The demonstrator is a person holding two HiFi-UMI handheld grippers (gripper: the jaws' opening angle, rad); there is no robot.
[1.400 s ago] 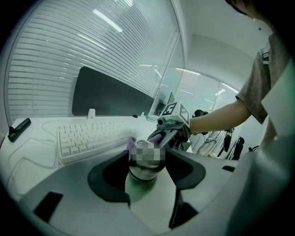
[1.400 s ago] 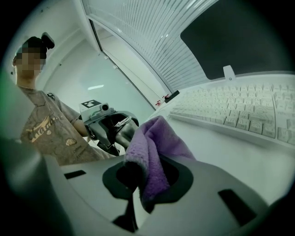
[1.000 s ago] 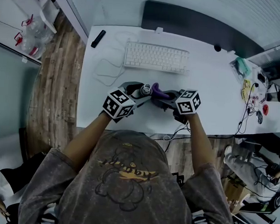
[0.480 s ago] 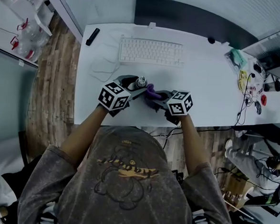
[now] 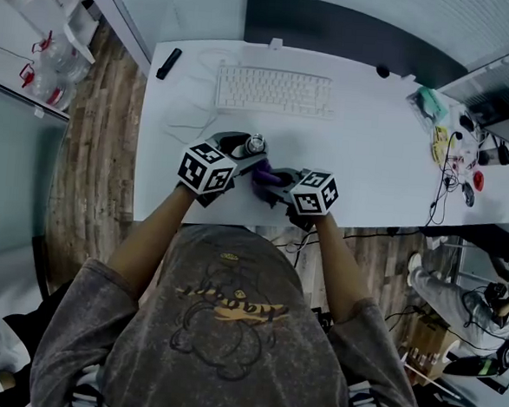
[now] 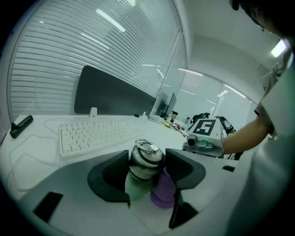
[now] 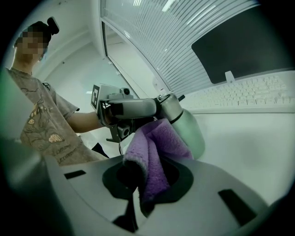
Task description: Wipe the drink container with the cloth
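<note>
Left tongs (image 6: 147,171) grip the drink container (image 7: 191,131); right tongs (image 7: 146,179), clamping the cloth (image 7: 154,152), have closed in against its side, wiping underway.

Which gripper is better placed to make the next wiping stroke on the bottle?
Right. The right gripper pinches the purple cloth against the bottle; the left gripper is occupied, its fingers clamped on that bottle.

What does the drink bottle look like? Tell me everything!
The bottle has a pale green body and a shiny, metal-looking cap with a ring on top. The left gripper clamps it near the top, over the white desk. A fluffy purple cloth, held by the right gripper, presses against its side. Its base is hidden.
</note>
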